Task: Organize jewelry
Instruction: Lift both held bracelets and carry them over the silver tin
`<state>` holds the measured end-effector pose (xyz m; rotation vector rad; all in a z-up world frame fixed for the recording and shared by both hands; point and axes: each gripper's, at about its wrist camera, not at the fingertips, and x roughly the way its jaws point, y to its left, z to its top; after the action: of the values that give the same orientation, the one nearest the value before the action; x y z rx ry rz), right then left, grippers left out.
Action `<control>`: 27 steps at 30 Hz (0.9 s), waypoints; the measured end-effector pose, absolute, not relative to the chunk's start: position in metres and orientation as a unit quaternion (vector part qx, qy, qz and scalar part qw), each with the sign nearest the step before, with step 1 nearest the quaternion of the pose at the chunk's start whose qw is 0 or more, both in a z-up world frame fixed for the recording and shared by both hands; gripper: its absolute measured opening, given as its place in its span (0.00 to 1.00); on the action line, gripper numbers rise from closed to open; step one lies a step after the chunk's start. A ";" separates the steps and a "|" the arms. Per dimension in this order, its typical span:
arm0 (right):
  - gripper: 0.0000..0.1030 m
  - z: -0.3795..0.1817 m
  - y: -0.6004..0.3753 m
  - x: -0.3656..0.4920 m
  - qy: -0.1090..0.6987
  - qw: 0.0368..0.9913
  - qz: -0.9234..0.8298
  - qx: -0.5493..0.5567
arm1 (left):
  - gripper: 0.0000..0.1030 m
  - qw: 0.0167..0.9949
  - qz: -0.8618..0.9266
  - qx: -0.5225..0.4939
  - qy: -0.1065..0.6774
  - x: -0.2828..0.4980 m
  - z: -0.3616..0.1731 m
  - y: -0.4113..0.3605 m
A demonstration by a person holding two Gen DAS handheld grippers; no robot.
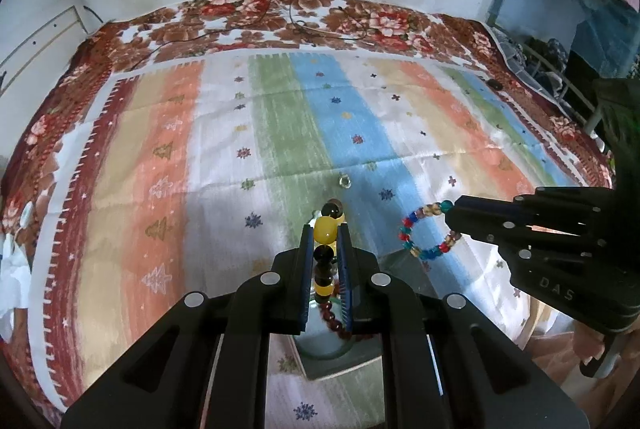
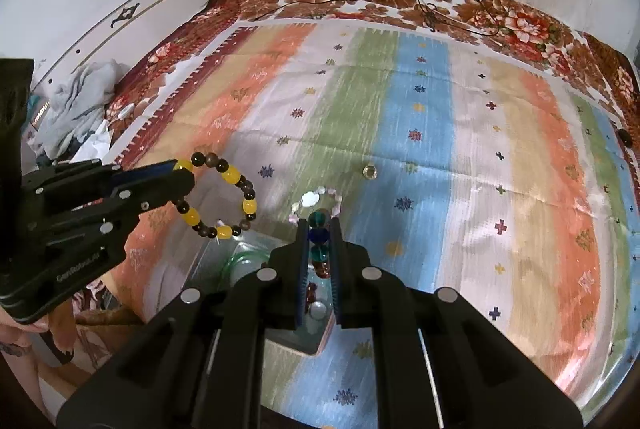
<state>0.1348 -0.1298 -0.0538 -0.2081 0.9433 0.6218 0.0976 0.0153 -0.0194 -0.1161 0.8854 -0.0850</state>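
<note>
Your left gripper [image 1: 325, 235] pinches the yellow-and-dark bracelet [image 2: 220, 195]; your right gripper [image 2: 319, 229] pinches the multicoloured bracelet [image 1: 426, 231]; both hang above the box [image 2: 256, 253], seemingly ready for dropping in.

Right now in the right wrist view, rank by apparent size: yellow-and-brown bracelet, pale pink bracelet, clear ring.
1. yellow-and-brown bracelet, held by the left gripper, nearer the camera
2. pale pink bracelet
3. clear ring

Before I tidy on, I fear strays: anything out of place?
Yes. A small clear ring lies alone on the striped cloth, and a pale bracelet lies loose nearby, both outside the box.
</note>
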 end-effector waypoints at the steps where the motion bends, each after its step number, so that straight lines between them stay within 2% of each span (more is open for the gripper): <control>1: 0.11 -0.054 -0.130 0.133 0.446 0.839 0.295 -0.099 | 0.11 0.901 -0.043 -0.058 0.427 0.095 -0.019 0.014; 27: 0.11 -0.072 -0.139 0.103 0.459 0.830 0.295 -0.115 | 0.11 0.901 -0.037 -0.037 0.431 0.073 -0.026 -0.003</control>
<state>0.1031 -0.1387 -0.0721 -0.2449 0.9742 0.6263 0.0733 -0.0029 -0.0262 -0.0756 0.8924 -0.0769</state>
